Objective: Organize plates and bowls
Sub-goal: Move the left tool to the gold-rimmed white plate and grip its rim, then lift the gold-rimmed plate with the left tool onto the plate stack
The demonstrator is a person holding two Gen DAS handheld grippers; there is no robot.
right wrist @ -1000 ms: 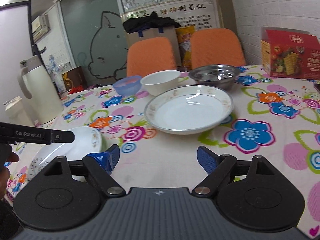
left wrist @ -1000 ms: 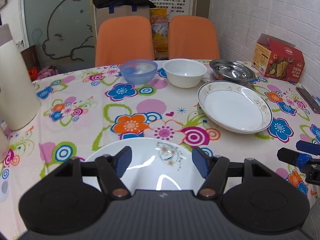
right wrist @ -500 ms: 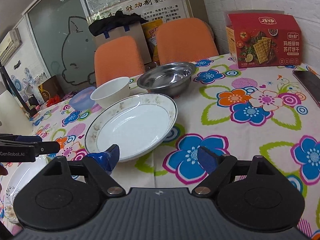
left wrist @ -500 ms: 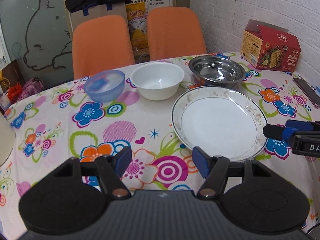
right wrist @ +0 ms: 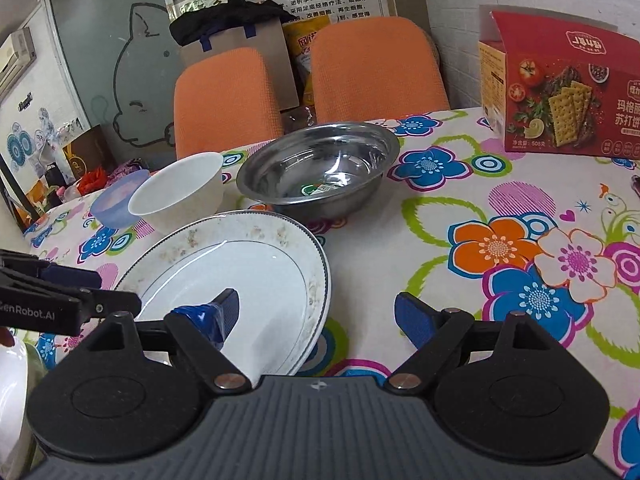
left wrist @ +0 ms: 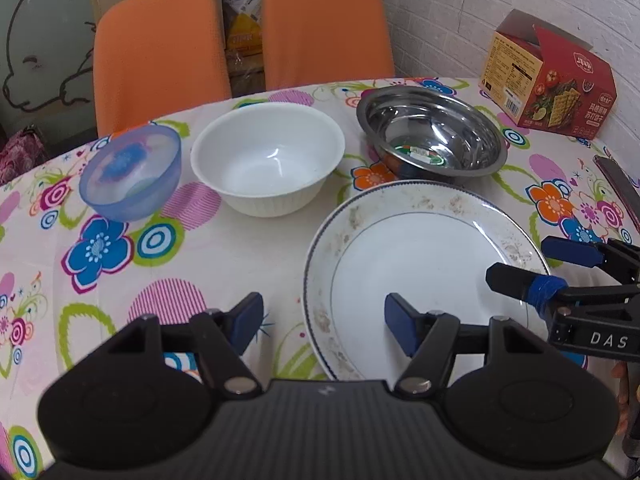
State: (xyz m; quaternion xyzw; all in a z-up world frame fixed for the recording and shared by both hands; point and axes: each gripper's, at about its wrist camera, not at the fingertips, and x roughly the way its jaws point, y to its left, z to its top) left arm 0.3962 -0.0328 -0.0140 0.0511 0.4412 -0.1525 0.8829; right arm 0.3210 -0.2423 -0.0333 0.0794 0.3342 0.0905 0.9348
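White rimmed plate (left wrist: 420, 264) now nearer, left gripper (left wrist: 324, 316) and right gripper (right wrist: 316, 316) both agape, empty

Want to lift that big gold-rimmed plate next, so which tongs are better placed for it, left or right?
Probably right. The right tongs stand open astride the plate's near rim, one finger over it, one outside. The left tongs sit open at its other edge.

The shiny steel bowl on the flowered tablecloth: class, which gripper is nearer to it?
Right. The right gripper straddles the white rimmed plate's right edge, below the steel bowl. The left gripper straddles the plate's left edge, further off.
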